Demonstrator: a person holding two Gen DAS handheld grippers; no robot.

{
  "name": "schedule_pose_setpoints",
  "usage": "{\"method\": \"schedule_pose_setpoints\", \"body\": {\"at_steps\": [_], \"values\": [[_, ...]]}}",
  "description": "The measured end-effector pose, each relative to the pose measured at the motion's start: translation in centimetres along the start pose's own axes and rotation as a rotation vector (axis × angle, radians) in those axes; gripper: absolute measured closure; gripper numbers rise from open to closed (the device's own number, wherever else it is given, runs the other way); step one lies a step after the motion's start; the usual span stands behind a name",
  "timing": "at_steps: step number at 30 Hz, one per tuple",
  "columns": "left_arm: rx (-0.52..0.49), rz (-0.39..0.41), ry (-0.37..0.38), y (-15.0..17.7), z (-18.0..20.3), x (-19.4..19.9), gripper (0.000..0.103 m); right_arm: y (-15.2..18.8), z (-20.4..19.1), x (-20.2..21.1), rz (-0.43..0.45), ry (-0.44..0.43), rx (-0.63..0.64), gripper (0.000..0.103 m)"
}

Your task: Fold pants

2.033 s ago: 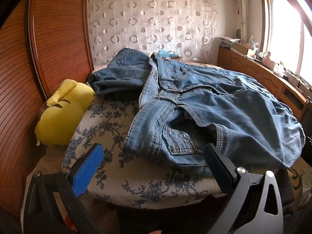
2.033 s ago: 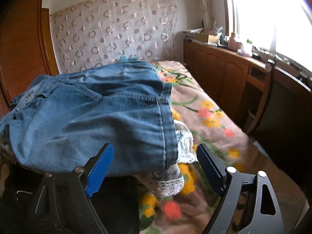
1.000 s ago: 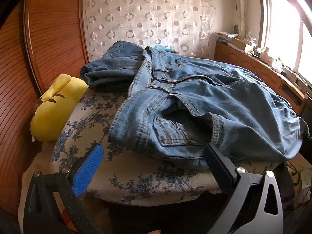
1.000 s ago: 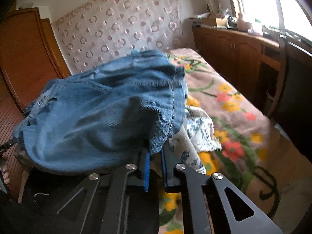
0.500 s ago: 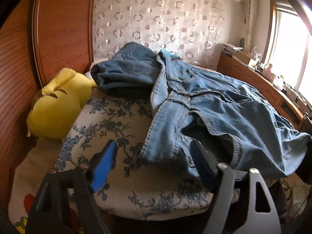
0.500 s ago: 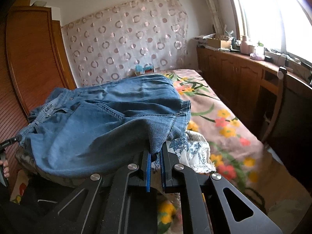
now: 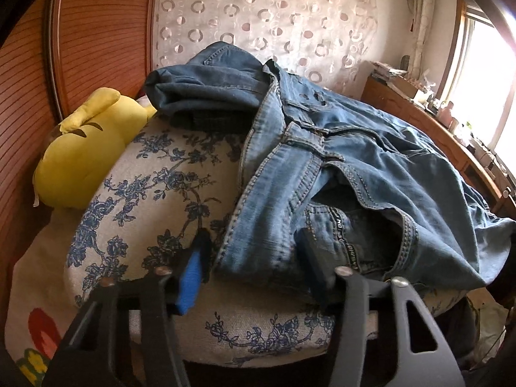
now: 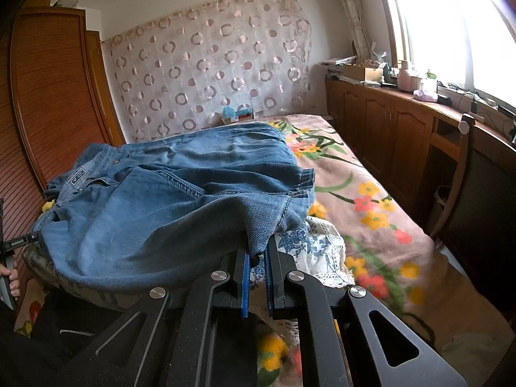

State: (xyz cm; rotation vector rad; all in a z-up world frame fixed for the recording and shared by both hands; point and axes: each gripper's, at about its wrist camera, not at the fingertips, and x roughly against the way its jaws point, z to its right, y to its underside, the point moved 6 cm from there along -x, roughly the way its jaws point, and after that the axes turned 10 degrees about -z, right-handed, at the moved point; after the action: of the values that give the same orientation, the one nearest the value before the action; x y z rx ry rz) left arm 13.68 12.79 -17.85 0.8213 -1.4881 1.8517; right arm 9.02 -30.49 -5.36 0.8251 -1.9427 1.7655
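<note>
Light blue jeans (image 7: 371,161) lie spread over a blue-flowered cushion (image 7: 154,193) on the bed. In the left wrist view their waistband corner (image 7: 258,238) sits between the jaws of my left gripper (image 7: 254,258), which are closing. The right finger (image 7: 311,258) touches the denim, while the blue pad (image 7: 193,267) stands a little off it. In the right wrist view the jeans (image 8: 167,200) stretch to the left, and my right gripper (image 8: 256,258) is shut on the hem of the leg end (image 8: 258,235).
A darker folded pair of jeans (image 7: 209,87) lies behind, with a yellow plush toy (image 7: 84,148) to the left against the wooden wardrobe (image 7: 96,32). The flowered bedspread (image 8: 371,200) extends right toward wooden cabinets (image 8: 387,129) and a chair (image 8: 477,193). A hand (image 8: 9,277) shows at far left.
My left gripper has moved forward and down onto the waistband corner, and its jaws have narrowed around it. The right gripper has stayed shut on the hem.
</note>
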Motion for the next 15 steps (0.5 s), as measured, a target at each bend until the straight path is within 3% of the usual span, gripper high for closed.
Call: {"method": "schedule_pose_setpoints", "body": {"at_steps": [4,15], "values": [[-0.005,0.012,0.026,-0.2,0.4,0.6,0.079,-0.5,0.0,0.2,0.011,-0.006,0.005,0.096],[-0.082,0.144,0.052,-4.2,3.0,6.6,0.083,-4.0,-0.8,1.5,0.117,0.031,0.094,0.097]]}}
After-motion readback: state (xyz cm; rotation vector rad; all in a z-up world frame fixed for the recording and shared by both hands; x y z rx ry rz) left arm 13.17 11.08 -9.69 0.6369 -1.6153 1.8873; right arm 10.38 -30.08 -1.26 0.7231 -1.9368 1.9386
